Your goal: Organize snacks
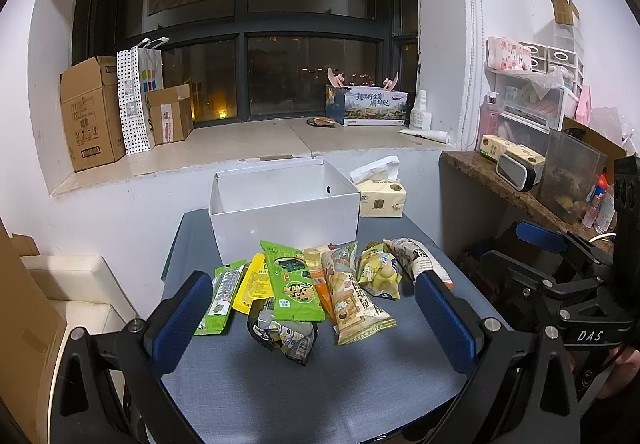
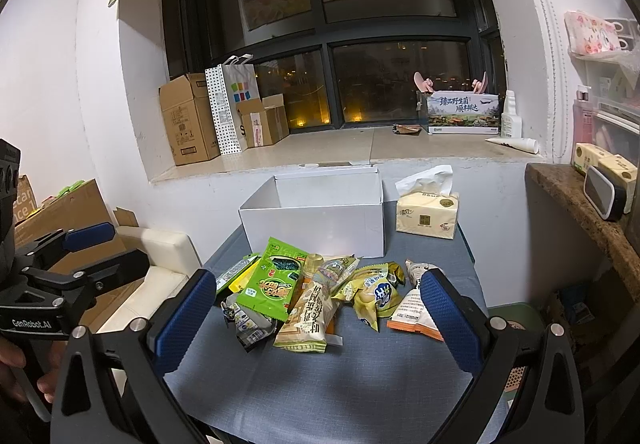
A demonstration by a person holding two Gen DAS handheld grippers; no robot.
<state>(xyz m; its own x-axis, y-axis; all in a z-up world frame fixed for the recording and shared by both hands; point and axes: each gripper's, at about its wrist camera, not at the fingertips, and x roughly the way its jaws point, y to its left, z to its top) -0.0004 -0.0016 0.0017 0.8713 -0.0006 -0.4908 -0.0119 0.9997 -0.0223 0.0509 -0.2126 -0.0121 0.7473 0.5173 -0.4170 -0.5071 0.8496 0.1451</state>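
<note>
Meanwhile, through the left wrist camera, the left gripper is hovering released, its jaws spread wide over a heap of snack packets lying on the blue table just before an empty white box. Light, crinkly and slippery, the packets are probably best pinched at a flat sealed edge. Through the right wrist camera, the right gripper is likewise hanging unclenched; "GenRobot.AI" is showing on the neighbouring tool, while packet print is staying illegible.
</note>
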